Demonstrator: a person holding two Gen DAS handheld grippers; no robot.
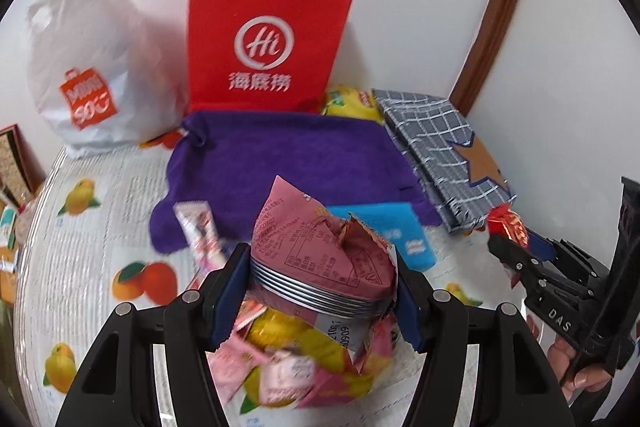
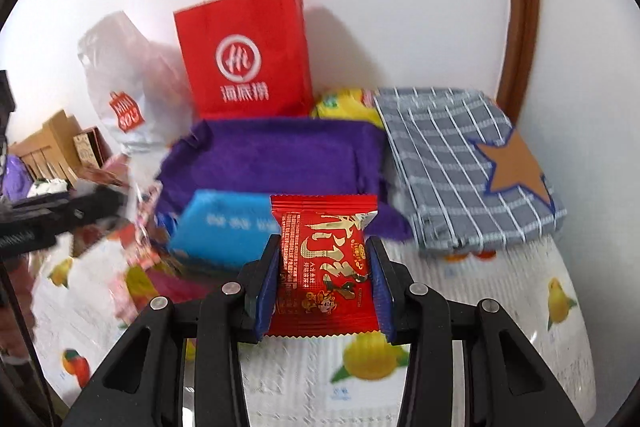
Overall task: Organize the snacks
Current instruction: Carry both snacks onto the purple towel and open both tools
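The left gripper [image 1: 320,287] pinches a pink snack packet [image 1: 320,259] between its blue pads, holding it above a heap of pink and yellow snacks [image 1: 296,363] on the fruit-print tablecloth [image 1: 80,247]. The right gripper [image 2: 326,287] squeezes a red snack packet [image 2: 324,267] from both sides, above the cloth. Just beyond lie a blue packet [image 2: 224,227] and a purple towel [image 2: 272,159]. At the far wall stand a red paper bag [image 2: 244,63] and, to its left, a white plastic bag [image 1: 96,67]. A grey checked cloth [image 2: 460,163] lies far right.
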